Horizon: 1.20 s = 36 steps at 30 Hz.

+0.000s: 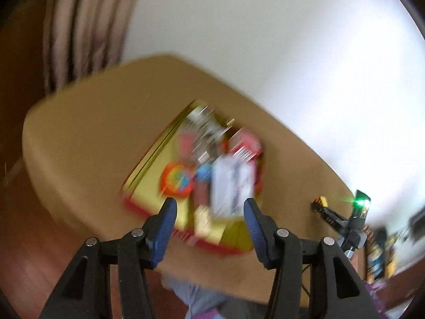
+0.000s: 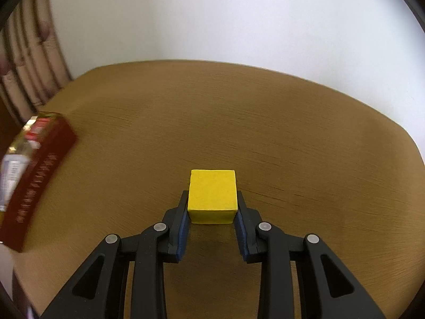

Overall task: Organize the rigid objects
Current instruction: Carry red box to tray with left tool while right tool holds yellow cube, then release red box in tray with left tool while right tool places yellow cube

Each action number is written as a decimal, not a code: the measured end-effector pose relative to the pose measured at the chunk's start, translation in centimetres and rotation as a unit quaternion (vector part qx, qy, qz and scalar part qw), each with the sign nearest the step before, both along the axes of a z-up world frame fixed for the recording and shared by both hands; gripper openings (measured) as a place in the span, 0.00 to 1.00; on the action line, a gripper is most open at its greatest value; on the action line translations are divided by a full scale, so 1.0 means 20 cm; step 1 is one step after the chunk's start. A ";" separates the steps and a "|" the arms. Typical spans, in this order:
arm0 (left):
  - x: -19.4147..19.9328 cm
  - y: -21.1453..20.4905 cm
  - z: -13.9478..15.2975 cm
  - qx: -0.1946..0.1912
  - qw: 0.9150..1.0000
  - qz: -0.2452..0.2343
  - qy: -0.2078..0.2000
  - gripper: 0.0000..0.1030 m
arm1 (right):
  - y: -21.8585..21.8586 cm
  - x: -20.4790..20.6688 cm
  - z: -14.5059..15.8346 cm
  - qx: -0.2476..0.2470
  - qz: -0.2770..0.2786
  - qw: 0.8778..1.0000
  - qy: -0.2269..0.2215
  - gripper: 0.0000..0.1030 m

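Observation:
My right gripper [image 2: 212, 195] is shut on a yellow cube [image 2: 212, 194], held just above the brown wooden table [image 2: 239, 119]. The left wrist view is badly blurred. There my left gripper [image 1: 209, 203] stands open with nothing between its blue pads, above a red box with a yellow lining [image 1: 148, 164]. In the box lie a white packet [image 1: 231, 186], a rainbow-coloured disc [image 1: 176, 180], a pink-red packet [image 1: 244, 143] and other small items I cannot make out. The same red box [image 2: 39, 175] shows at the left edge of the right wrist view.
The round table's edge [image 1: 53, 186] drops to a reddish wooden floor. A striped curtain [image 2: 32, 66] hangs at the left, against a white wall. A black device with a green light [image 1: 358, 207] shows at the right. A person's clothing [image 1: 191, 295] is below the left gripper.

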<state>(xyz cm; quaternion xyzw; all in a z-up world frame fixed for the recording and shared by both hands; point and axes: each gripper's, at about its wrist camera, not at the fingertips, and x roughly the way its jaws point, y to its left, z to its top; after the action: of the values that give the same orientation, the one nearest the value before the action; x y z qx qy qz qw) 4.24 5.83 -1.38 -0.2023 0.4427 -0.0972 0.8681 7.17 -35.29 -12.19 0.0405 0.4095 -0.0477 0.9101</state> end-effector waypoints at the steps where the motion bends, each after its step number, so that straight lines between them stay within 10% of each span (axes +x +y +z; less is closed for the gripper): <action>1: -0.02 0.05 -0.06 -0.006 1.000 0.011 0.011 0.52 | 0.07 -0.01 0.05 0.001 0.014 1.000 -0.009 0.27; 8: -0.09 0.19 -0.15 0.116 0.989 0.093 0.010 0.52 | 0.83 -0.05 0.38 0.059 0.198 0.977 -0.047 0.27; 17: -0.10 0.25 -0.13 0.105 0.990 0.098 -0.017 0.52 | 1.54 0.16 0.20 0.087 0.276 0.957 0.026 0.27; 28: -0.11 0.32 -0.13 0.110 0.985 0.126 -0.036 0.52 | 1.70 0.26 0.13 0.060 0.270 0.961 0.029 0.30; 34: -0.10 0.30 -0.14 0.110 0.987 0.114 -0.028 0.52 | 1.66 0.19 0.23 0.086 0.262 0.960 -0.042 0.31; 36: -0.10 0.30 -0.14 0.105 0.987 0.117 -0.028 0.52 | 1.63 0.12 0.30 0.105 0.250 0.958 -0.096 0.54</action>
<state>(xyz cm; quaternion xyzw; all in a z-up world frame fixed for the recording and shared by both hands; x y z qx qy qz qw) 2.30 11.89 -4.11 -0.1574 0.3994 0.0462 0.9020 9.53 -2.75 -6.21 0.0367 0.3201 0.2290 0.9185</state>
